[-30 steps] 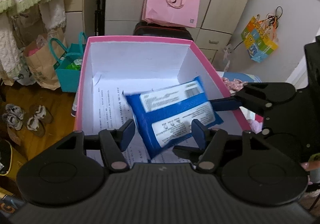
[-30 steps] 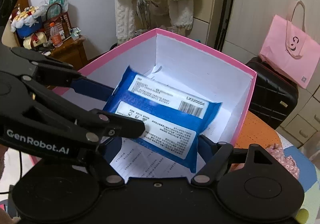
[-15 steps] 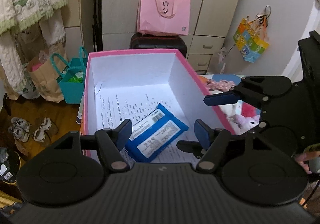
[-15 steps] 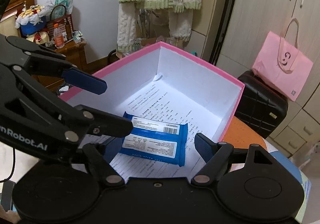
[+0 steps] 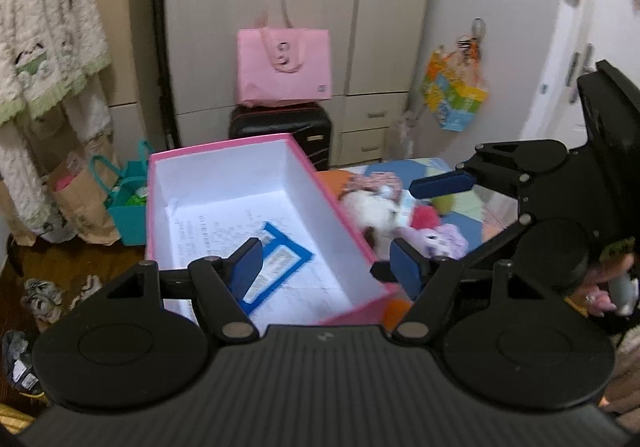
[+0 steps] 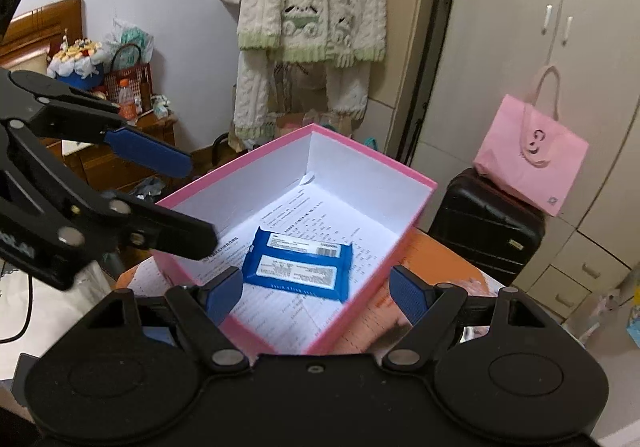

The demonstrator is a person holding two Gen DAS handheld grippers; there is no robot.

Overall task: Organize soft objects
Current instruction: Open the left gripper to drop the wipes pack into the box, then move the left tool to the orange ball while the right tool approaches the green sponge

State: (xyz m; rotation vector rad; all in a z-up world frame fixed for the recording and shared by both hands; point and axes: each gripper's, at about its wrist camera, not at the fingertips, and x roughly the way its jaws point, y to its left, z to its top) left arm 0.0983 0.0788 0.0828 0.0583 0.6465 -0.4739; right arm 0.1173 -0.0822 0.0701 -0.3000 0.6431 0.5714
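Note:
A blue wet-wipe pack [image 6: 299, 263] lies flat on printed paper inside the pink box [image 6: 372, 155]; it also shows in the left wrist view [image 5: 280, 267], in the same pink box [image 5: 316, 183]. My left gripper [image 5: 326, 265] is open and empty above the box's near edge. My right gripper [image 6: 316, 291] is open and empty above the box's near corner. Soft toys, a white one [image 5: 372, 209] and a purple one [image 5: 434, 237], lie right of the box on a colourful cloth.
A black suitcase [image 5: 280, 127] with a pink bag [image 5: 284, 67] stands behind the box by the wardrobe. Paper and teal bags [image 5: 124, 199] sit on the floor at left. A hanging knit sweater [image 6: 312, 7] and a wooden side table [image 6: 120, 151] show in the right view.
Both grippers let go of the blue pack, which dropped flat into the box. Both grippers pulled up and back, and the left view swung right, revealing the soft toys.

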